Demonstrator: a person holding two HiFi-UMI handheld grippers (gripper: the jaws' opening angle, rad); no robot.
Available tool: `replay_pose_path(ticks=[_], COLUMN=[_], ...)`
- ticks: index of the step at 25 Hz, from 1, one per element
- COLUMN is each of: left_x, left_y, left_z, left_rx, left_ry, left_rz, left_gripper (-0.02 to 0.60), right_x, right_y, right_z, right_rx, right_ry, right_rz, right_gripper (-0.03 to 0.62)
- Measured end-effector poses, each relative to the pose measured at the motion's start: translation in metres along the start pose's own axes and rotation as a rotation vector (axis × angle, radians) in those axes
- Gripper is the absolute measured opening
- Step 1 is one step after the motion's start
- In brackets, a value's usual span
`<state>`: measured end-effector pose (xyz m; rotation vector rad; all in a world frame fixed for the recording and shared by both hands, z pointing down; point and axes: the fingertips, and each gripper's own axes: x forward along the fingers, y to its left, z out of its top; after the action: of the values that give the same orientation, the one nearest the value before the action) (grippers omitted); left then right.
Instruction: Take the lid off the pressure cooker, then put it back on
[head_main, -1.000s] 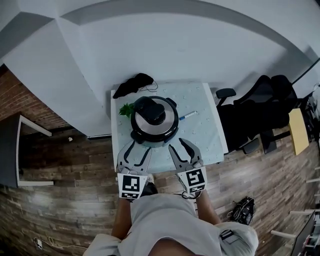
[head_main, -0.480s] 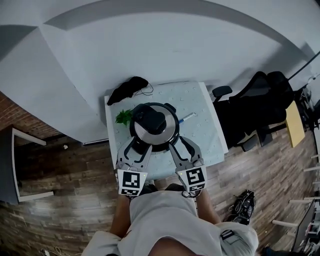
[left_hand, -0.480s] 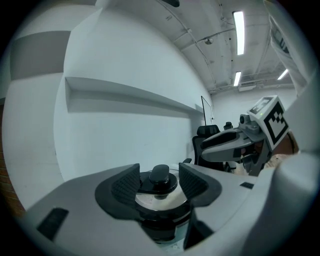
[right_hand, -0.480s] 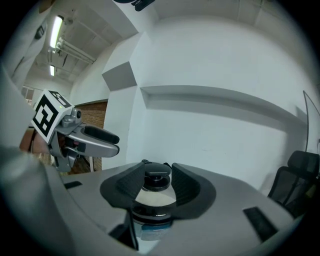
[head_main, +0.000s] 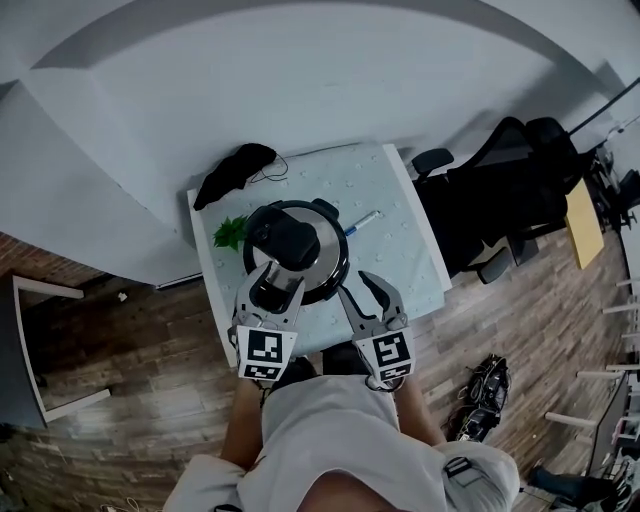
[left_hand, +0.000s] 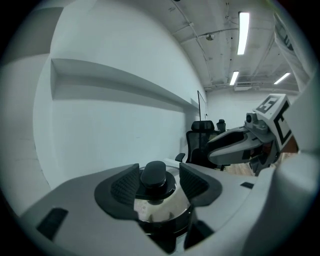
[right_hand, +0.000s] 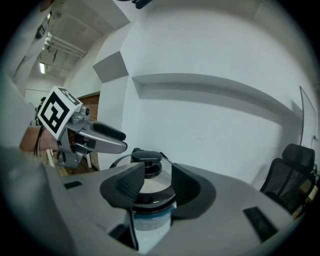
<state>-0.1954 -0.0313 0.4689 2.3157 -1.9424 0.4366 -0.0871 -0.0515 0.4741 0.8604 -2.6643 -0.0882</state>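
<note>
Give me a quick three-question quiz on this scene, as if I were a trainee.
1. True or false: the lid sits on the cooker.
2. The jaws of the left gripper and the right gripper are: A) apart; B) shut on the lid; C) shut on nothing.
3. In the head view, what green thing lies on the table just left of the cooker?

Key: 1 true. 2 A. 3 the plant.
</note>
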Motion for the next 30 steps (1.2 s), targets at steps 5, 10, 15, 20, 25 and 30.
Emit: replay_pose_path(ticks=[5, 10, 15, 20, 25, 30], left_x=[0.020, 0.044, 0.066, 0.078, 0.088, 0.096], left_y=[0.001, 0.007, 0.008, 0.008, 0.006, 0.005], left_z=[-0.013, -0.014, -0.021, -0.030, -0.041, -0.049], left_rx=[-0.020, -0.032, -0.034, -0.030, -0.030, -0.030], left_ry=[0.100, 0.167, 0.235, 0.287, 0.352, 0.394], left_rz=[0.001, -0.004, -0.021, -0.035, -0.073, -0.099], left_gripper=[0.265, 0.285, 0.307, 0.313, 0.313, 0.308], right_x=[0.021, 0.051, 0.067, 0.076, 0.083, 0.085], right_y=[-0.003, -0.010, -0.019, -0.026, -0.030, -0.035], right_z=[0.002, 0.014, 0.008, 0.002, -0.001, -0.002], right_rx=[-0.009, -0.030, -0.029, -0.015, -0.005, -0.001], right_ry=[-0.009, -0.021, -0.004, 0.010, 0.016, 0.021], right_rz=[0.068, 0.145, 0.189, 0.205, 0.206, 0.198], right_gripper=[0.169, 0.169, 0.169, 0.169, 0.169, 0.169])
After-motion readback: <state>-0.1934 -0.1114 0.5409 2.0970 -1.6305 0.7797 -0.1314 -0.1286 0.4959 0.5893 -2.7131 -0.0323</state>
